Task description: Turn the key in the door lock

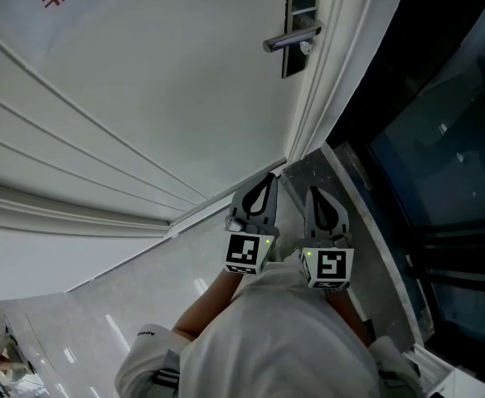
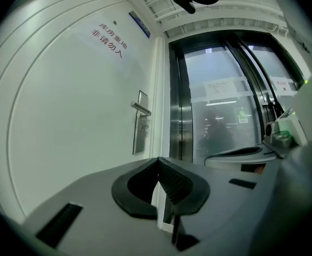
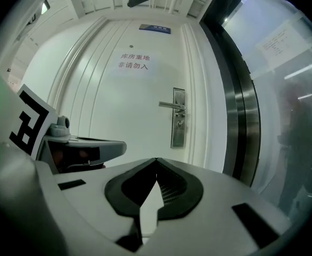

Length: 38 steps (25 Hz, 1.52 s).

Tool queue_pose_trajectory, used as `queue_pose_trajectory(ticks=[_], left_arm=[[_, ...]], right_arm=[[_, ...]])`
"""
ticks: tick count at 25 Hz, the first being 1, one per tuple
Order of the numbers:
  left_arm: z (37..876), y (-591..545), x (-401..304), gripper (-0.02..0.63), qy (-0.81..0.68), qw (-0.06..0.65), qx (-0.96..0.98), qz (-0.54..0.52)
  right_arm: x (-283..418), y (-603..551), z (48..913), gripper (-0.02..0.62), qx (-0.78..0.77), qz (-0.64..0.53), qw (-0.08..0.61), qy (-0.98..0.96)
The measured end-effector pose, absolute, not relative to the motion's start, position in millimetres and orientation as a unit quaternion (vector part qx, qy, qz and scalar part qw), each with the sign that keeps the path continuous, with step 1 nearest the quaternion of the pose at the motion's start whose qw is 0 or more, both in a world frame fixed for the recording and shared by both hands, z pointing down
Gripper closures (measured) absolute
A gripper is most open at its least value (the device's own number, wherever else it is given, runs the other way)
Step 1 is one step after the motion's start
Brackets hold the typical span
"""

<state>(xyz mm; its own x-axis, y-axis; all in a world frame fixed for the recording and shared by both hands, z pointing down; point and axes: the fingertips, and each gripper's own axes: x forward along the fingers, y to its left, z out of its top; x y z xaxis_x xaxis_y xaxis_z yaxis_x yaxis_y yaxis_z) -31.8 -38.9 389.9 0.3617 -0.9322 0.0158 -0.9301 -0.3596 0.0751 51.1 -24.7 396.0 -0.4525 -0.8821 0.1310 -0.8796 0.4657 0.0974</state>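
Door lock (image 3: 178,125) well ahead of both tools and apart from them, on the right edge of the door, slightly right of the right tool's line and left of the left tool's line.

White panelled door (image 1: 143,98) filling the space in front of both tools, closed against its white frame. Dark-framed glass wall (image 1: 441,139) beyond the frame, off to the right of the right tool. Glossy pale floor (image 1: 143,305) below and to the left of the left tool. White sleeve (image 1: 283,338) directly behind the two tools.

Red lettering (image 3: 134,62) high on the door, above and left of the lock as met from the right tool; small blue plate (image 3: 156,29) higher again.

Left tool (image 2: 158,161) held side by side with the right tool (image 3: 156,163), near each other, both pointing roughly level at the door. Left tool: jaws pressed together at the tips, pinching nothing. Right tool: jaws likewise pressed together, nothing between them. Marker cubes at the rear of each, close to the sleeve.

Upright metal lock plate carrying a lever handle (image 3: 172,105) that sticks out to the left. Small fitting (image 3: 180,123) just under the lever, too small to tell whether key or bare cylinder.
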Motion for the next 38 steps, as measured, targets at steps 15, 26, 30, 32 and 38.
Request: queue_pose_trajectory(ticks=[15,26,30,32,38], left_arm=[[385,-97,-43,0.597,-0.624,0.026,0.781,-0.001],[378,-154,-25,0.597,-0.663,0.018,0.748,0.008],[379,-164,-23,0.597,-0.68,0.014,0.733,0.009],[383,-165,-25,0.597,-0.691,0.017,0.723,0.006],[376,-175,-29,0.597,-0.691,0.006,0.723,0.0]], right_arm=[[43,-104,392,0.594,0.451,-0.01,0.078,-0.889],[61,-172,388,0.593,0.402,-0.011,0.068,-0.913],[64,-186,392,0.594,0.381,-0.013,0.069,-0.922],[63,-190,396,0.594,0.373,-0.015,0.072,-0.925],[58,-202,387,0.594,0.375,-0.034,0.064,-0.924]])
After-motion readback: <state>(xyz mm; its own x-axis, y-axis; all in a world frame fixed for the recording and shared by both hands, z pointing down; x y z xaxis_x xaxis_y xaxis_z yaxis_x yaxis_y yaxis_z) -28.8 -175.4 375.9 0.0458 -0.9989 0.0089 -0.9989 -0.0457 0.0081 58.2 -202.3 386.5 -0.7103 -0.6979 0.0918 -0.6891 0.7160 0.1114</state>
